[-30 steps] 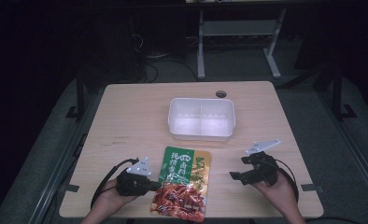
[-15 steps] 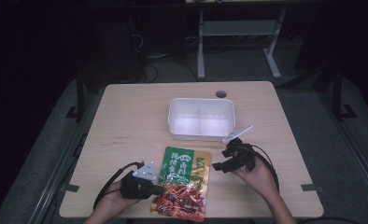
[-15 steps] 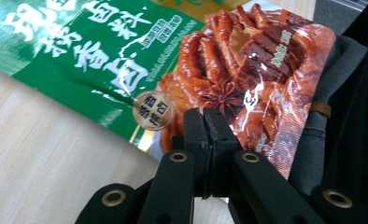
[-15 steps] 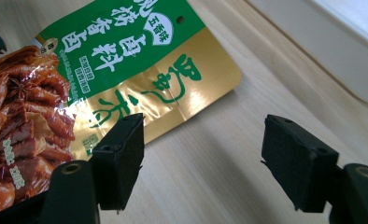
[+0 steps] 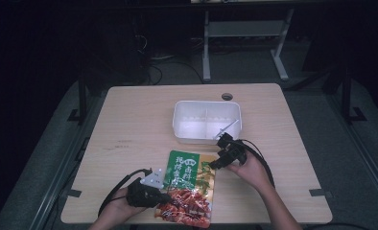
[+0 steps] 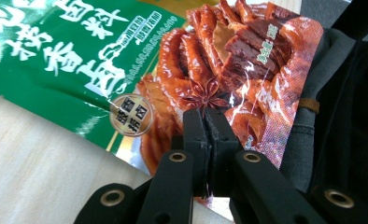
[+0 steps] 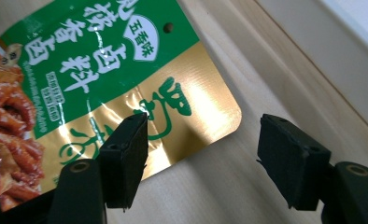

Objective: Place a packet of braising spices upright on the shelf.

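Snack pouch [image 5: 188, 187] flat at table's [image 5: 129, 124] near edge, long axis running front to back, green-gold top end toward white tray [image 5: 182, 125].
Large white Chinese characters on the green panel, 五香味 in a small badge by the hang hole; red braised-food picture at the near end. Left gripper [image 6: 204, 122] clamped shut on pouch's lower left edge. Right gripper [image 7: 203, 154] gaping, jaws just been closing, straddling the gold top corner, pads not pressing it.
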Demonstrator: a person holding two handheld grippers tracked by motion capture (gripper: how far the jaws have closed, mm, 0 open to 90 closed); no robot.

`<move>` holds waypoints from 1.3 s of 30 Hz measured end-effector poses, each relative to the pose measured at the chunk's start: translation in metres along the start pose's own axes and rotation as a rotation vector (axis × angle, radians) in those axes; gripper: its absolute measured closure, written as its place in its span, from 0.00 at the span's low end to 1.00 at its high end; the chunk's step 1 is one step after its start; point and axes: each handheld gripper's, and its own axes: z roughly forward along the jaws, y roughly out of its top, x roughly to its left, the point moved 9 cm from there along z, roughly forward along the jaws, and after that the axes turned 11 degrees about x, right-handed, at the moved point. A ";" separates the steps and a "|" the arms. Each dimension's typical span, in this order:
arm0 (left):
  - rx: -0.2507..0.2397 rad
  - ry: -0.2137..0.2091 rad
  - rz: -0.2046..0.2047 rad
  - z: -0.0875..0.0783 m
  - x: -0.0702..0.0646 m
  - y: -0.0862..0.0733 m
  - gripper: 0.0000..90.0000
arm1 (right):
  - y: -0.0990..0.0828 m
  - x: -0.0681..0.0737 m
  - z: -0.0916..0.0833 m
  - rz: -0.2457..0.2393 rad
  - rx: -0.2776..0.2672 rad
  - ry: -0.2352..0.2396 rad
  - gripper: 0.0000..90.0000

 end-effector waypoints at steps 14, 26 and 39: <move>0.036 -0.005 0.006 0.009 0.001 -0.004 0.98 | 0.007 0.004 0.012 -0.007 0.046 0.019 0.43; 0.036 -0.005 0.006 0.010 0.001 -0.004 0.98 | 0.009 0.017 -0.001 -0.039 0.009 0.014 0.47; 0.035 -0.011 0.003 0.010 0.002 -0.004 0.98 | 0.008 0.034 -0.019 -0.067 -0.030 0.118 0.54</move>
